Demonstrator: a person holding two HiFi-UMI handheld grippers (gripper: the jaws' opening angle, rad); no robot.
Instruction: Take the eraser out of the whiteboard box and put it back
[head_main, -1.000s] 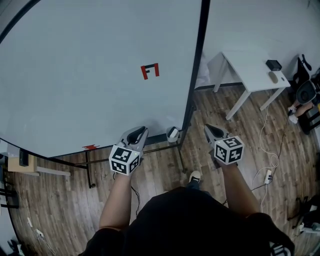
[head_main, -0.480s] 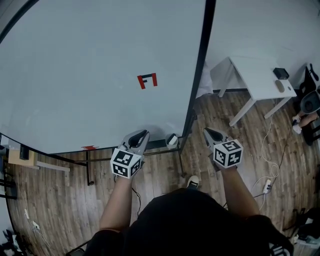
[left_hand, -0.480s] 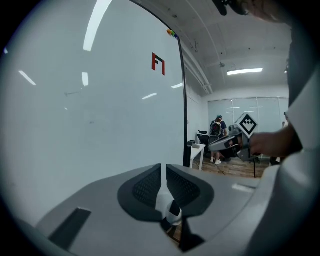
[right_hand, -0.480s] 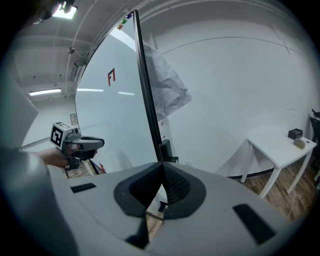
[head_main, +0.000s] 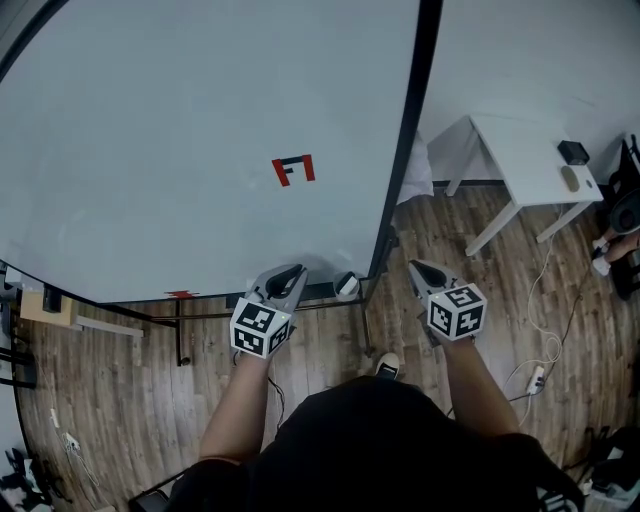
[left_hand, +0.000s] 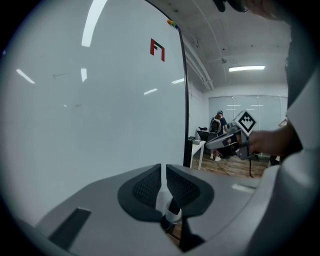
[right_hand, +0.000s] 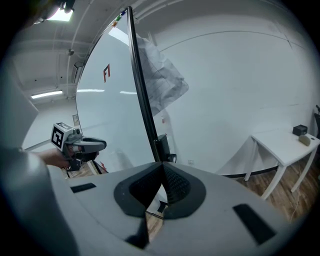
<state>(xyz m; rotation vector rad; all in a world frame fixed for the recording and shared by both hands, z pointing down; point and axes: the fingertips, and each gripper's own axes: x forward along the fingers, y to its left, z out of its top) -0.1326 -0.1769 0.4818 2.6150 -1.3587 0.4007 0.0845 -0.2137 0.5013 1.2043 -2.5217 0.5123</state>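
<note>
Left hand-held gripper (head_main: 289, 275) and right hand-held gripper (head_main: 419, 269), two in all, are clenched empty. One small box (head_main: 346, 286) hangs between them, at five o'clock on the whiteboard (head_main: 150, 150); its eraser cannot be made out.

The whiteboard (head_main: 150, 130) is pale blue-grey, with a red-and-black mark (head_main: 294, 169) and a black frame (head_main: 405, 140). The floor (head_main: 120, 400) is brown wood-grain. At two o'clock the desk (head_main: 530, 160) is white. The left gripper (head_main: 291, 273) and right gripper (head_main: 416, 267) are grey, their cubes patterned in black-and-white squares. The small box (head_main: 346, 285) seems white.
</note>
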